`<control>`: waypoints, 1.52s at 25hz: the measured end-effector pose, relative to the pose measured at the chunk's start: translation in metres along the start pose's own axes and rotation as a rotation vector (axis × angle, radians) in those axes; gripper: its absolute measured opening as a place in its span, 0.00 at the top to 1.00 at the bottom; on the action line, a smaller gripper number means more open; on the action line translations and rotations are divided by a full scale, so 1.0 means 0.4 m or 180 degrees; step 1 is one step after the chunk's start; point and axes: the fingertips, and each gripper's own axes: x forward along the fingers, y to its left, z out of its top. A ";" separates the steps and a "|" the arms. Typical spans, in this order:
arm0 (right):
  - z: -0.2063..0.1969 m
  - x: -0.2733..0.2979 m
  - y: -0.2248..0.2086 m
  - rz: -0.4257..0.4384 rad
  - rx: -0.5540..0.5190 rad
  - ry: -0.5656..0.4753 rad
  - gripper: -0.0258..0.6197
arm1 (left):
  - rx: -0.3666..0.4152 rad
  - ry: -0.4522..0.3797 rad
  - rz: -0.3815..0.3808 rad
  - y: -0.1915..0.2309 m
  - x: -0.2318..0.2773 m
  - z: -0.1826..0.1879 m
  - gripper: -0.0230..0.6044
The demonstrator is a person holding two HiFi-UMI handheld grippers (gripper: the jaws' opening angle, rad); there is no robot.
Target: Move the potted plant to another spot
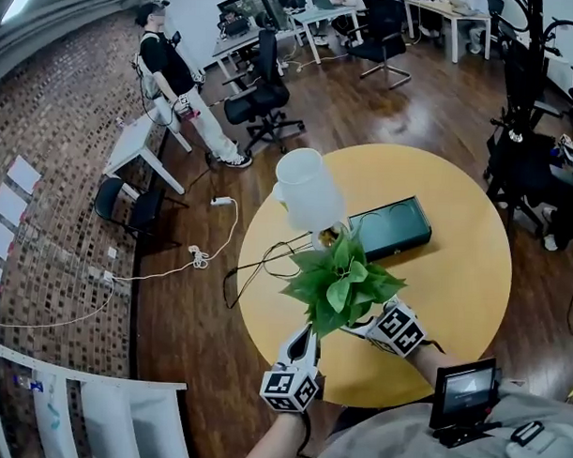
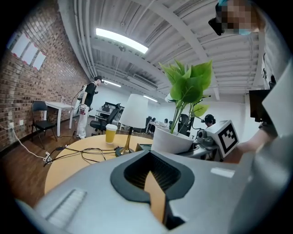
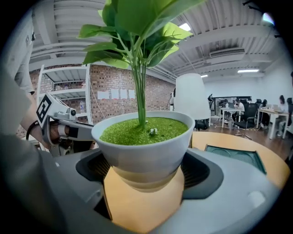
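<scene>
The potted plant (image 1: pixel 341 282) is a white bowl-shaped pot (image 3: pixel 144 151) with green leaves and green moss on top. It is near the front edge of the round yellow table (image 1: pixel 453 304). My right gripper (image 3: pixel 144 183) is shut on the pot's lower part, one jaw on each side. In the head view the leaves hide the tips of the right gripper (image 1: pixel 360 325). My left gripper (image 1: pixel 306 339) sits just left of the plant with its jaws shut and nothing between them. In the left gripper view the pot (image 2: pixel 171 139) shows ahead to the right, beyond the left gripper (image 2: pixel 153 183).
A white-shaded lamp (image 1: pixel 307 186) stands behind the plant, with a dark green tray (image 1: pixel 392 227) to its right. Black cables (image 1: pixel 267 260) run over the table's left side and a yellow cup (image 2: pixel 111 133) stands beyond them. A person (image 1: pixel 179 79) and office chairs (image 1: pixel 263 100) are farther back.
</scene>
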 end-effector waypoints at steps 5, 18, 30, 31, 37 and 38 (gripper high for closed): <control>-0.079 0.095 0.037 -0.0045 0.0069 0.0180 0.24 | -0.0076 0.0185 0.0018 0.098 -0.043 -0.061 0.96; -0.220 0.261 -0.006 -0.0030 0.0254 0.0384 0.24 | -0.0060 0.0470 0.0081 0.201 -0.008 -0.160 0.96; -0.276 0.281 0.004 -0.0024 0.0330 0.0515 0.24 | -0.0117 0.0581 0.0103 0.205 -0.010 -0.187 0.96; -0.279 0.282 0.007 -0.0014 0.0339 0.0534 0.24 | -0.0117 0.0586 0.0103 0.205 -0.009 -0.188 0.96; -0.267 0.294 0.008 0.0017 0.0299 0.0591 0.24 | -0.0133 0.0617 0.0097 0.205 -0.002 -0.169 0.96; -0.268 0.296 0.009 0.0021 0.0287 0.0598 0.24 | -0.0131 0.0622 0.0093 0.204 -0.001 -0.172 0.96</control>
